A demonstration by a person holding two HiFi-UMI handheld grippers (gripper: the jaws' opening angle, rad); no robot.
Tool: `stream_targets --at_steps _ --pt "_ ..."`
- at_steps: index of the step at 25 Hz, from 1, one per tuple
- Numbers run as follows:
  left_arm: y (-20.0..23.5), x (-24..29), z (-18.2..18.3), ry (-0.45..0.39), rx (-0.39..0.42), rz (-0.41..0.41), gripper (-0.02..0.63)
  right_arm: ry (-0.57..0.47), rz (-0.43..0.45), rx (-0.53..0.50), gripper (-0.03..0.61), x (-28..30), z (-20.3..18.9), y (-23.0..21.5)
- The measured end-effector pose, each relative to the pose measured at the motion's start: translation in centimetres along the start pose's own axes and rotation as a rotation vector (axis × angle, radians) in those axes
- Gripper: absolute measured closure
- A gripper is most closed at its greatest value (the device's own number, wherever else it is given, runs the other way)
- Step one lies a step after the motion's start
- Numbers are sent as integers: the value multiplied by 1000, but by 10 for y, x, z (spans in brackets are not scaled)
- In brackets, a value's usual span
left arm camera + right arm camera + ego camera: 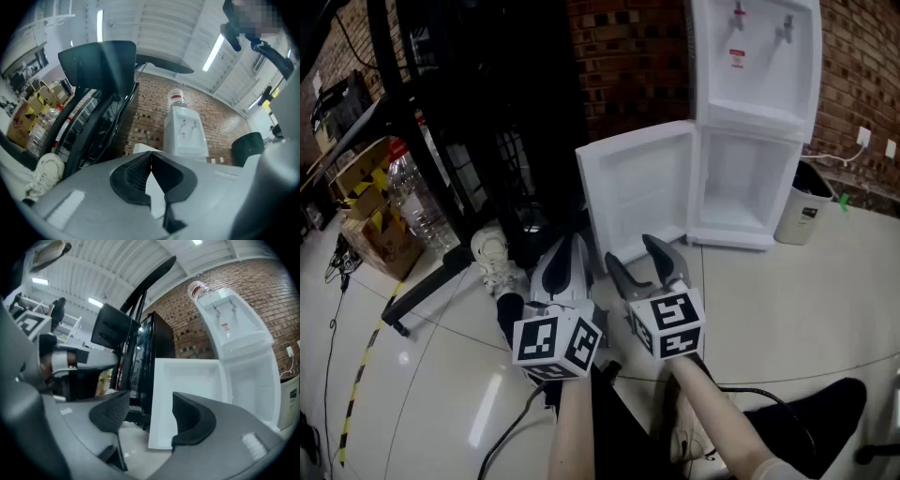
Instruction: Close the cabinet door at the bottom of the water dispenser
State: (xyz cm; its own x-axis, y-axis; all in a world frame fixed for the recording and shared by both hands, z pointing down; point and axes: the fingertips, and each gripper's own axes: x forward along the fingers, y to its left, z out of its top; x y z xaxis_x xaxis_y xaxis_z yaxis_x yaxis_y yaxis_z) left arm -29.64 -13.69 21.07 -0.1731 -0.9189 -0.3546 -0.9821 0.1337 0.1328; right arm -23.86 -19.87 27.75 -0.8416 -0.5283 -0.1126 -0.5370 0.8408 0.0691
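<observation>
A white water dispenser (759,66) stands against the brick wall, and the white cabinet door (637,187) at its bottom is swung wide open to the left, showing the empty compartment (745,187). My right gripper (635,259) is open, empty, a short way in front of the door's lower edge; in the right gripper view the door (187,394) fills the gap between the jaws. My left gripper (572,251) is shut on nothing, left of the right one, pointing a little upward; the dispenser (185,133) shows beyond its tips.
A black metal rack (487,122) stands left of the open door, with a white shoe (492,253) at its foot. Cardboard boxes (370,211) and a water bottle (417,197) lie further left. A small white bin (804,211) sits right of the dispenser. Cables run over the floor tiles.
</observation>
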Motion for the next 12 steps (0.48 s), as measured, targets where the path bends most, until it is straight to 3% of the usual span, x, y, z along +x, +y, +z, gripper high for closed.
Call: stream_targets --at_steps 2,4,5,7,12 --pt "26 -5 -15 -21 -38 58 605 66 -12 -48 304 35 -23 -2" --pt "42 -14 -6 -108 -85 116 576 113 -25 -77 276 69 -40 -6" --pt "45 -20 4 -160 -89 138 527 125 -32 -84 269 85 -45 -8" --pt "43 -26 16 -216 -60 170 512 135 -51 -114 268 113 -50 -11" --pt "33 -17 3 -180 -78 172 512 193 -69 -152 271 146 -75 -15"
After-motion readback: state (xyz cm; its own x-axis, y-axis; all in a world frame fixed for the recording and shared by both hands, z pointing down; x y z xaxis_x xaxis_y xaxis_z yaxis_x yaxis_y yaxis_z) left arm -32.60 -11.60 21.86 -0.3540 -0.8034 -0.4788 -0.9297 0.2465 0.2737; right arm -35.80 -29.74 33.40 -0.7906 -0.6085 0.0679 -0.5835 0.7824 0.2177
